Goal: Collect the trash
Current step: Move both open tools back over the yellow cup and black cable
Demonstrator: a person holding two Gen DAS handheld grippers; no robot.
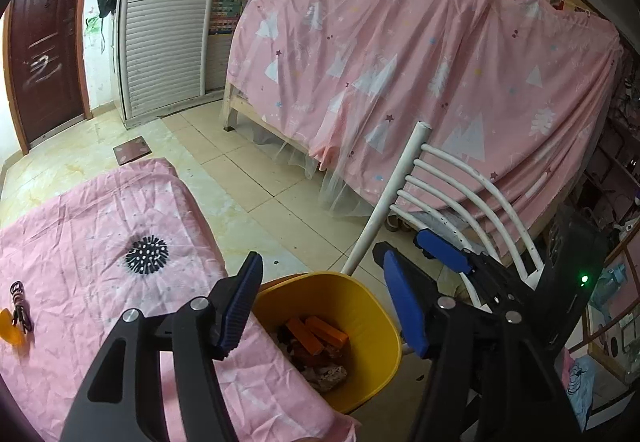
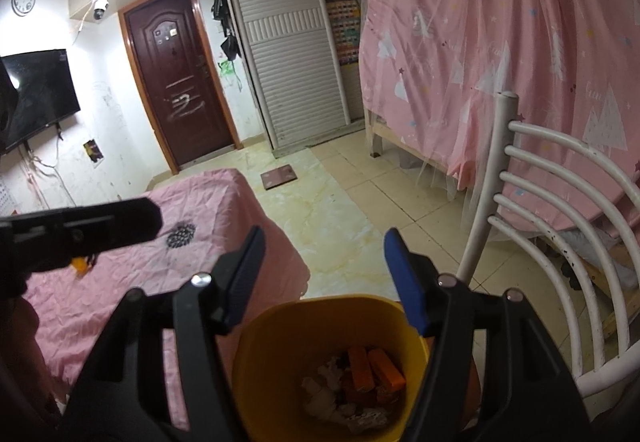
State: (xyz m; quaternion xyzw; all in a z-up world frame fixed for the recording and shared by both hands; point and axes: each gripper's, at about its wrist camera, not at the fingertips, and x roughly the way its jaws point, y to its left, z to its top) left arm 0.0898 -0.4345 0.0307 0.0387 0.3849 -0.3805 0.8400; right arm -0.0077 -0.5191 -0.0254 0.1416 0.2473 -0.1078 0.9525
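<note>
A yellow bin (image 1: 374, 316) stands by the table's edge, under both grippers. Inside lie two orange boxes (image 1: 320, 334) and crumpled wrappers (image 1: 328, 376). My left gripper (image 1: 320, 274) hangs open above the bin's near rim, with nothing between its blue pads. In the right wrist view the bin (image 2: 280, 342) sits directly below my right gripper (image 2: 326, 266), which is open and empty too; the orange boxes (image 2: 370, 366) and white paper scraps (image 2: 324, 390) show at the bottom. One blue finger (image 1: 440, 252) of the right gripper shows to the right in the left wrist view.
The table wears a pink cloth (image 1: 100, 226); a black cord (image 1: 20, 308) and an orange piece (image 1: 10, 326) lie on its left part. A white chair (image 2: 532, 210) stands right of the bin. A bed behind a pink curtain (image 1: 400, 54) and a floor scale (image 2: 280, 178) are beyond.
</note>
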